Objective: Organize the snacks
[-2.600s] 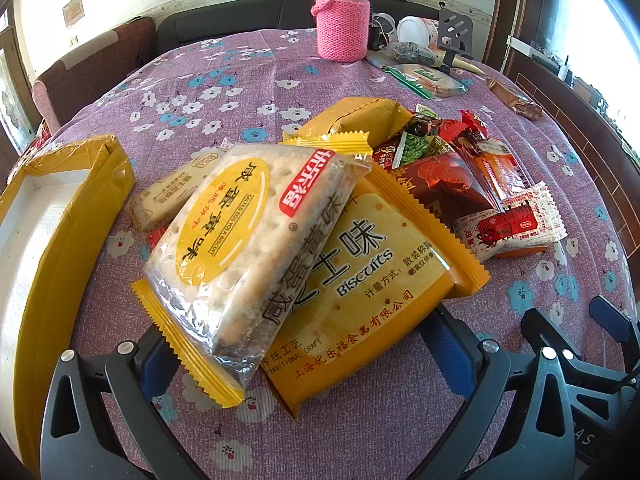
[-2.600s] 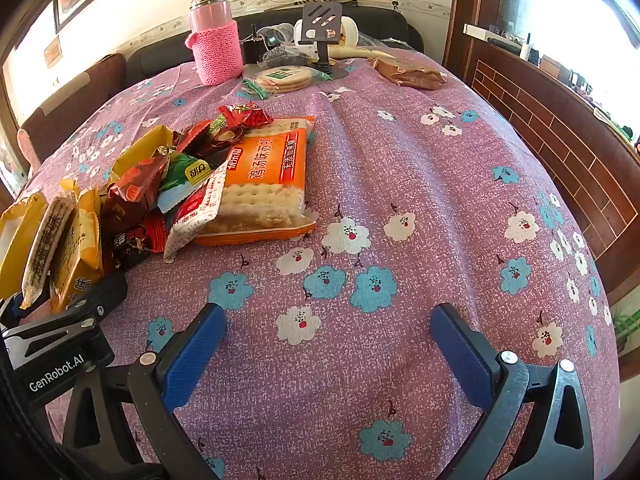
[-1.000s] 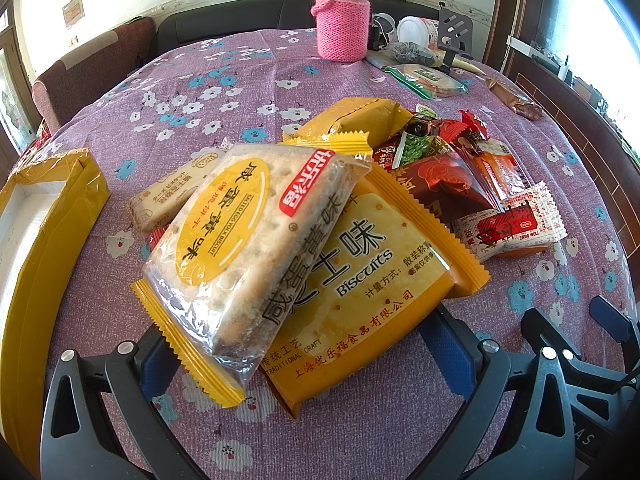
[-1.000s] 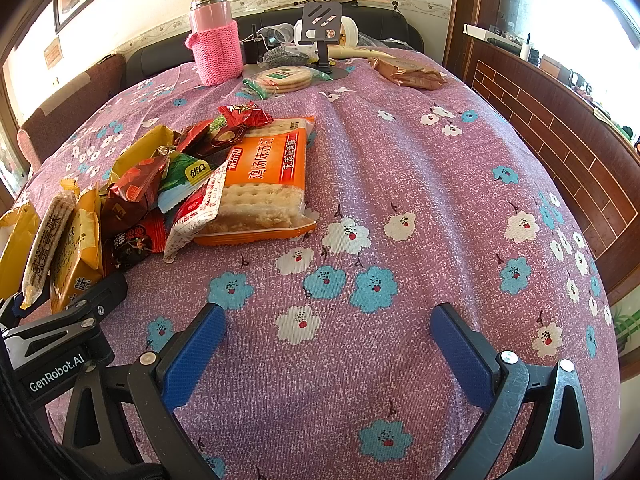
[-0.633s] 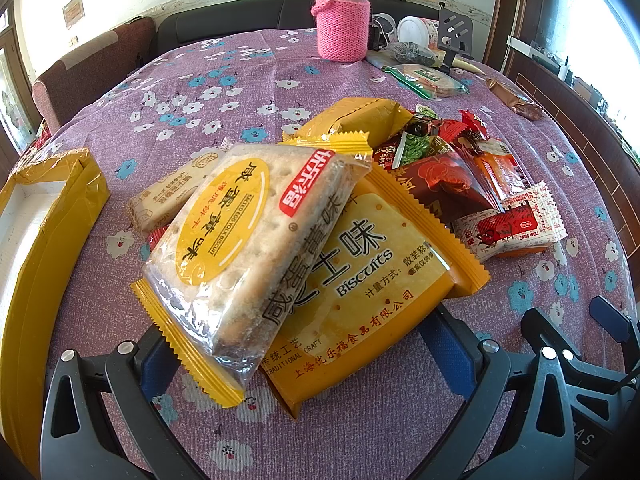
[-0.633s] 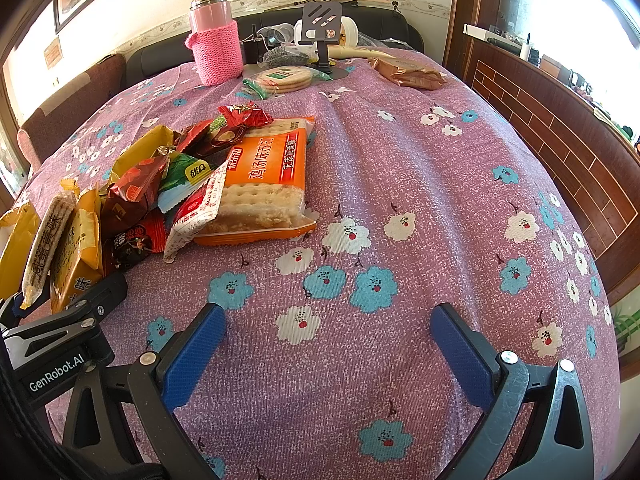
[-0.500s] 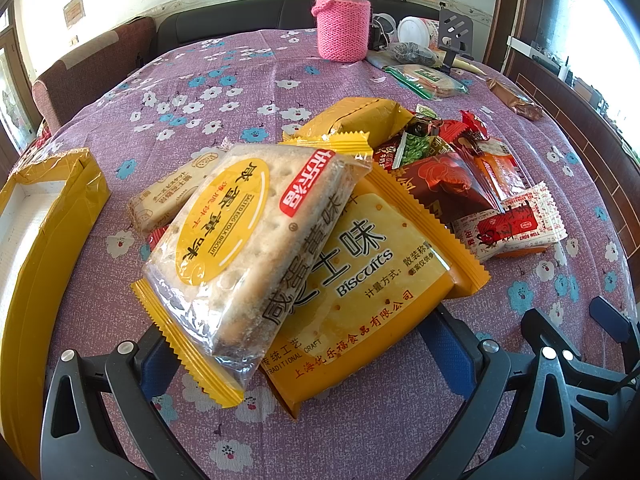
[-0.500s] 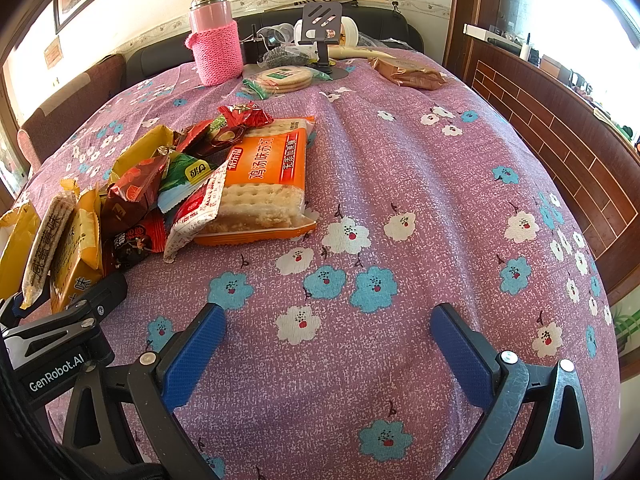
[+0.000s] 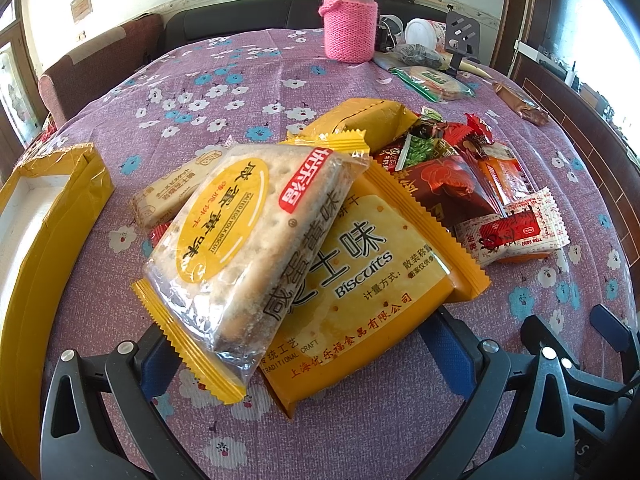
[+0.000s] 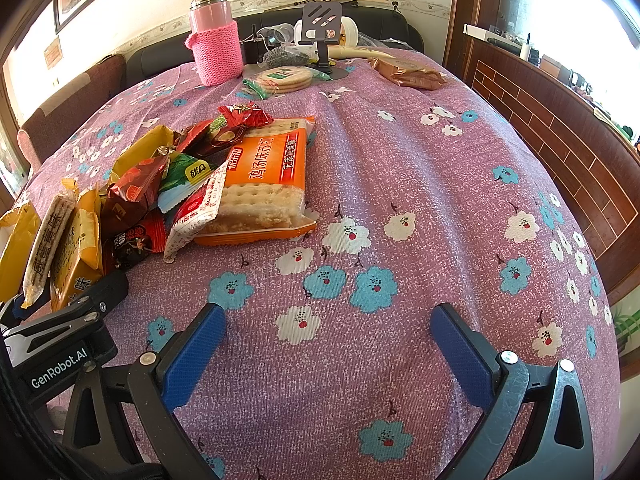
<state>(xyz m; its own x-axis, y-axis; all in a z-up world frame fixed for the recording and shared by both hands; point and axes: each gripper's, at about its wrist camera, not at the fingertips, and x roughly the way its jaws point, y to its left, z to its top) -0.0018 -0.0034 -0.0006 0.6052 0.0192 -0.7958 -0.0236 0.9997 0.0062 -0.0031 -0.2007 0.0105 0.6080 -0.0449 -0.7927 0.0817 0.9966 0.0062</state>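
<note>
A heap of snack packs lies on the purple flowered tablecloth (image 9: 224, 92). On top sits a clear biscuit pack with a yellow oval label (image 9: 248, 240), leaning on a flat yellow biscuit pack (image 9: 360, 292). My left gripper (image 9: 302, 350) is open, its blue fingers either side of the near ends of these two packs. Dark red and green packets (image 9: 444, 184) and a red-and-white packet (image 9: 512, 232) lie to the right. My right gripper (image 10: 328, 344) is open over bare cloth, with an orange cracker pack (image 10: 264, 176) ahead to its left.
An open yellow box (image 9: 52, 208) stands at the left table edge. A pink flask (image 10: 216, 40), a phone stand (image 10: 320, 24), a round-cracker pack (image 10: 284, 78) and a brown pack (image 10: 412, 72) sit at the back. A wooden wall panel (image 10: 560, 152) runs along the right.
The yellow box has slid further left and away since the earliest frame. Both grippers and the snack packs have stayed put.
</note>
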